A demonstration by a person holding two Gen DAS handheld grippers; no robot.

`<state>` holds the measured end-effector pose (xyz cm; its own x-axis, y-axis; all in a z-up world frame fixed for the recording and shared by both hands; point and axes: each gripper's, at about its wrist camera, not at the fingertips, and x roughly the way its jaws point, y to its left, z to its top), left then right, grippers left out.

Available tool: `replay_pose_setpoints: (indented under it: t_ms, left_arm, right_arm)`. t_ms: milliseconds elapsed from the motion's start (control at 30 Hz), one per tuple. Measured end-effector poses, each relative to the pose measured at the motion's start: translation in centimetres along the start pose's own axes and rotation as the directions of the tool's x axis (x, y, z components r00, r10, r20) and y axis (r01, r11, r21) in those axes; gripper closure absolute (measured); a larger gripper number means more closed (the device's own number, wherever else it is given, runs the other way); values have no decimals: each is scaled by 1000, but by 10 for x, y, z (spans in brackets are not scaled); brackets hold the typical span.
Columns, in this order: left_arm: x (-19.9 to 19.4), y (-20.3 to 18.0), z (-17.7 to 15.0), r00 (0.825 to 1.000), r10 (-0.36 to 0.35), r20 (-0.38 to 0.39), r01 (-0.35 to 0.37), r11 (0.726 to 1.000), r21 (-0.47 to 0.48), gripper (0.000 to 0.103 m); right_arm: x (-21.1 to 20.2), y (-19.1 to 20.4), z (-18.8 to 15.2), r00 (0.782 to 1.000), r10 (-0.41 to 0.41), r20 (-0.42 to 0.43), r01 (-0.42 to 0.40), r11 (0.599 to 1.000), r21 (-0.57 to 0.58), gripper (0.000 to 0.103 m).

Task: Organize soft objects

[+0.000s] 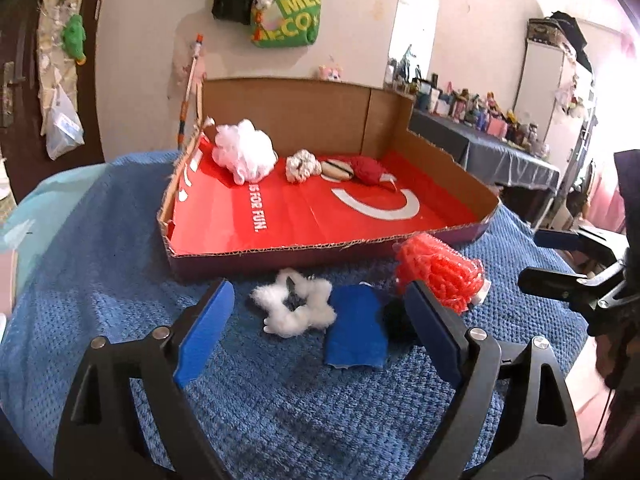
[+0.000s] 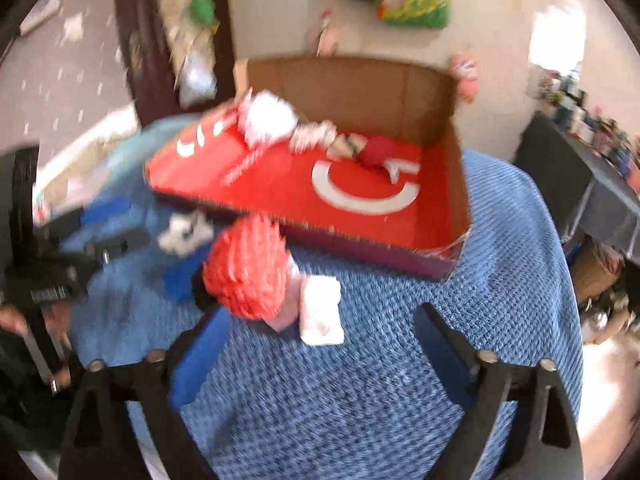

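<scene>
Blue knitted cloth (image 1: pixel 280 408) covers the bench, and behind it a pale wall carries a hanging green bag (image 1: pixel 292 12). On the cloth toward the far edge sits a shallow cardboard tray (image 1: pixel 280 258) with a red printed floor; along its back wall lie a white mesh pouf (image 1: pixel 244 152), a small cream scrunchie (image 1: pixel 302 165), a striped pad (image 1: pixel 338 170) and a red yarn ball (image 1: pixel 370 168), in a row from left to right. On the bare cloth just in front of the tray's near wall lie a white fluffy star-shaped ring (image 1: pixel 298 308), a blue sponge piece (image 1: pixel 354 332) touching it, a black pom-pom (image 1: pixel 398 318) partly hidden, and a red-orange mesh scrubber (image 1: pixel 438 272). In the right wrist view, which is blurred, a folded white cloth (image 2: pixel 322 308) lies against the scrubber's near side. The left tongs (image 1: pixel 320 332) stand wide apart over the star ring and sponge, gripping nothing. The right tongs (image 2: pixel 320 348) are also spread wide and empty, with the white cloth and the scrubber lying just ahead of their blue pads (image 2: pixel 200 360).
</scene>
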<state>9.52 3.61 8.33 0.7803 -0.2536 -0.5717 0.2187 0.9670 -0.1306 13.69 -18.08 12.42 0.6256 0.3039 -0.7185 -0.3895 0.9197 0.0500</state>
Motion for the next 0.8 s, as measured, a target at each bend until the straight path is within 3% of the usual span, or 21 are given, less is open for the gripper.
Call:
replay_pose_setpoints:
  t_ms: [167,300,500,633,800]
  left_arm:
    - [-12,-7,-6,997,40,62,-40,999,-8,10]
    - [-17,-16,-16,993,71,99,-72,997,5,10]
    - [-16,-22,-32,989,89,118,-90,996,5,10]
    - [-13,-24,-42,989,99,113,-101,995,12,10]
    - [-6,-22,-50,991,102,83,-102,995,-2,10]
  right_arm:
    - [-12,13,-16,982,-100,159,86,992,96,0]
    - [-9,18,-29,967,-137,217,105,983,152,0]
    - [-2,17,-50,955,-152,253,94,969,227,0]
    - [5,17,-60,961,-136,243,75,966,246,0]
    - [13,21,-69,959,-168,227,114,965,236,0]
